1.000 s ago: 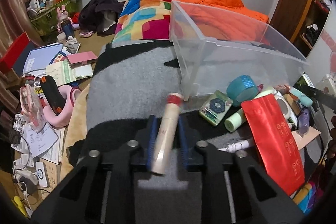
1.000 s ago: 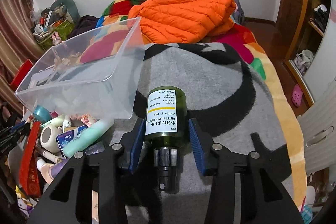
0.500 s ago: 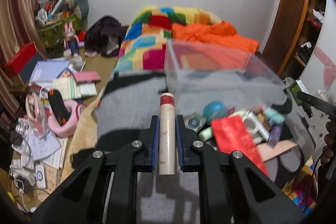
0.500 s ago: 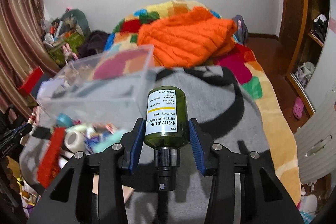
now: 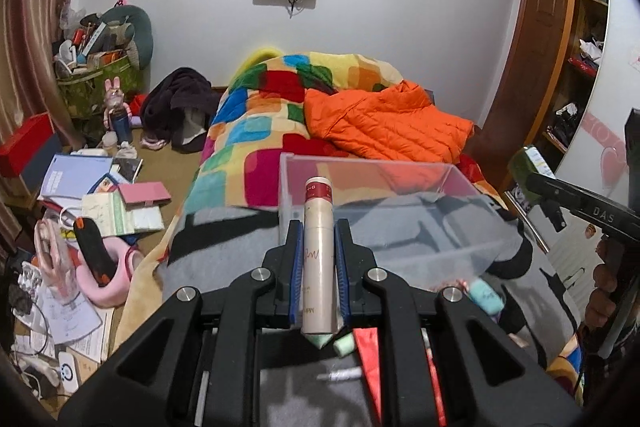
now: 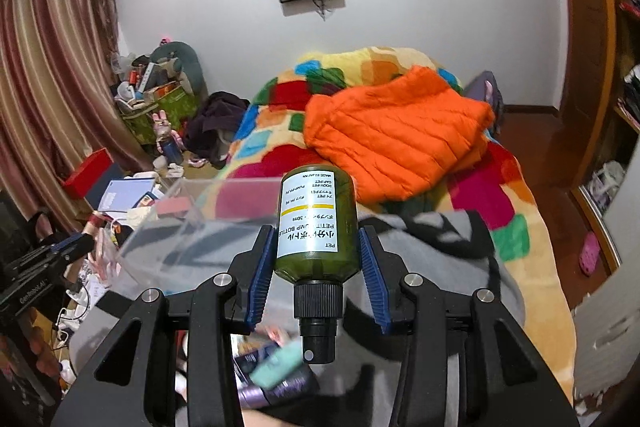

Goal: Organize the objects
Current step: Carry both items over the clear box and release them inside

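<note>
My left gripper (image 5: 318, 227) is shut on a beige tube with a red band (image 5: 319, 259), held up in front of the clear plastic bin (image 5: 420, 219) on the grey blanket. My right gripper (image 6: 315, 239) is shut on a green pump bottle (image 6: 316, 227) with a white label, cap pointing toward me. The bin (image 6: 192, 239) lies to its left and below. The right gripper with the bottle (image 5: 528, 163) shows at the right edge of the left wrist view. Loose cosmetics (image 5: 484, 295) and a red packet (image 5: 368, 347) lie below my left gripper.
An orange jacket (image 6: 400, 139) and a colourful quilt (image 5: 256, 147) lie on the bed behind the bin. Books, papers and a pink cushion (image 5: 112, 283) clutter the floor to the left. A wooden shelf (image 5: 576, 67) stands on the right. More tubes (image 6: 276, 371) lie under my right gripper.
Both grippers have lifted and tilted upward with their objects still held. The bin and loose cosmetics now sit lower in both views, and the wall screens have come into sight.
</note>
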{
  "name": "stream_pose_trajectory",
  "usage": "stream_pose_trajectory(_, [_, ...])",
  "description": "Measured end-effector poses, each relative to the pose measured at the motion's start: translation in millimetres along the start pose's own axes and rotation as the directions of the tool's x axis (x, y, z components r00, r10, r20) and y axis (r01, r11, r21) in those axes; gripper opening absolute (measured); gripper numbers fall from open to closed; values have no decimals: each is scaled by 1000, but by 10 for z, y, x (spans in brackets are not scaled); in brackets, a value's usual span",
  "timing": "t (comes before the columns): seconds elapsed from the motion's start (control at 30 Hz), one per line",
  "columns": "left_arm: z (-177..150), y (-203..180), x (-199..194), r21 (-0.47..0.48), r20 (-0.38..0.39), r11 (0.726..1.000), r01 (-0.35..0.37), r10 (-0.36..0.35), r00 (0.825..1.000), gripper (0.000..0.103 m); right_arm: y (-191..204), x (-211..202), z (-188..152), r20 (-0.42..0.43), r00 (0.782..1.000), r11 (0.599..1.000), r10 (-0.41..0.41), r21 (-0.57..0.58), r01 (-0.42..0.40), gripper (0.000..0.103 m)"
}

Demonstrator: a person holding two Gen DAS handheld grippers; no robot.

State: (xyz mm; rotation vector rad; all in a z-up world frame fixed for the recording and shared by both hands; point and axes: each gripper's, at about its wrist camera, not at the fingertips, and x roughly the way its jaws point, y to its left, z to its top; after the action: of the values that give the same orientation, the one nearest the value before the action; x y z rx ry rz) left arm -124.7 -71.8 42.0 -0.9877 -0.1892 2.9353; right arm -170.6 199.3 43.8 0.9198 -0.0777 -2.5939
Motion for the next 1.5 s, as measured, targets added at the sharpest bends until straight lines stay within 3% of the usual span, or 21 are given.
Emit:
stream_pose_trajectory(0.23, [183,-176,260,19,-31,1000,22,-21,999,15,248,239,161,-13,1000,997,-1,-81,0,38])
stream_pose_trajectory(0.47, [207,-206,763,-1,-173,997,74,-73,982,15,379,713,150,-117,993,989,-22,-149,4,38])
stream_pose_trajectory(0.77, [158,-370,1169,104,-276,995,6,23,961,15,455,1211,-1,-275,961,977,-16,-210,-44,38])
stream_pose_trajectory(1.0, [106,-424,1239,115,-288,993,10,24,957,15,429,1338,-74,-332,943,978,-19,-202,-52,39])
stream_pose_trajectory(1.07, [102,-416,1243,105,-298,994,19,13,955,18,408,1356,-83,-348,937,980,-8,-191,-63,39])
stream_pose_trajectory(1.17, [92,-408,1205,99,-290,995,15,14,957,33,394,1344,-100,-346,938,981,-11,-187,-58,39])
stream_pose_trajectory(1.23, [84,-406,1158,96,-282,995,9,18,959,54,401,1303,-111,-341,940,980,-8,-188,-60,42])
stream_pose_trajectory(1.37, [62,-454,977,118,-244,993,2,27,969,58,396,1137,-116,-313,950,982,12,-175,-70,51])
stream_pose_trajectory(1.5, [47,-475,756,129,-207,992,-17,44,977,72,339,889,-101,-271,962,985,33,-152,-76,64])
